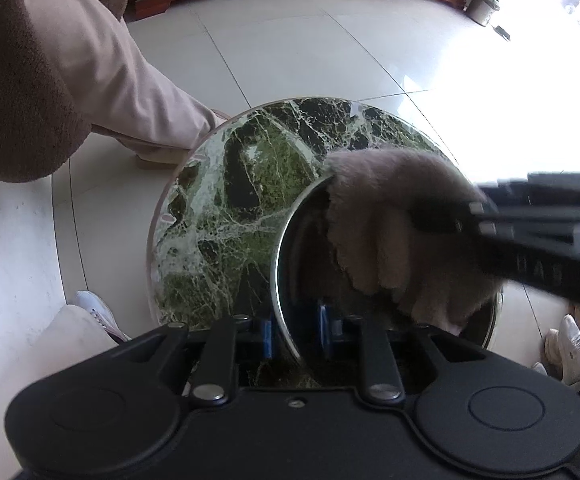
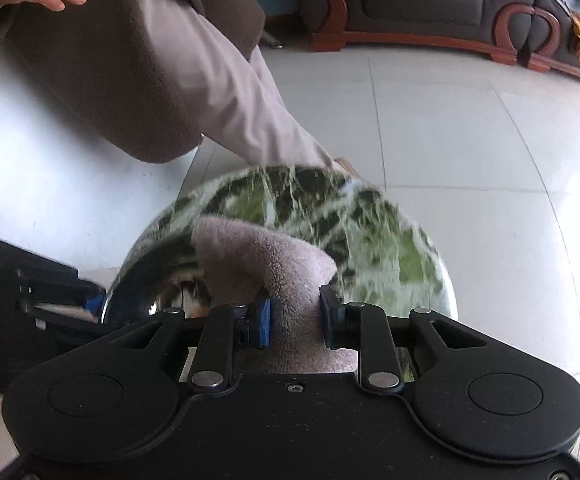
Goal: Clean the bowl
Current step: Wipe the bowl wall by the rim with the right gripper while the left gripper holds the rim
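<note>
Shiny round steel bowl (image 1: 290, 264) rim is clamped between nearly closed left gripper (image 1: 294, 330) pads on green marble table (image 1: 226, 200); fluffy grey-pink cloth (image 2: 266, 256) is pinched by right gripper (image 2: 294, 320), pressed inside bowl

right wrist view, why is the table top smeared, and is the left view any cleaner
Right wrist view: the marble table is streaked by motion blur, while the cloth in the right gripper stays sharp. Left wrist view: table is crisp, the right gripper blurs, window glare whites out the upper right.
</note>
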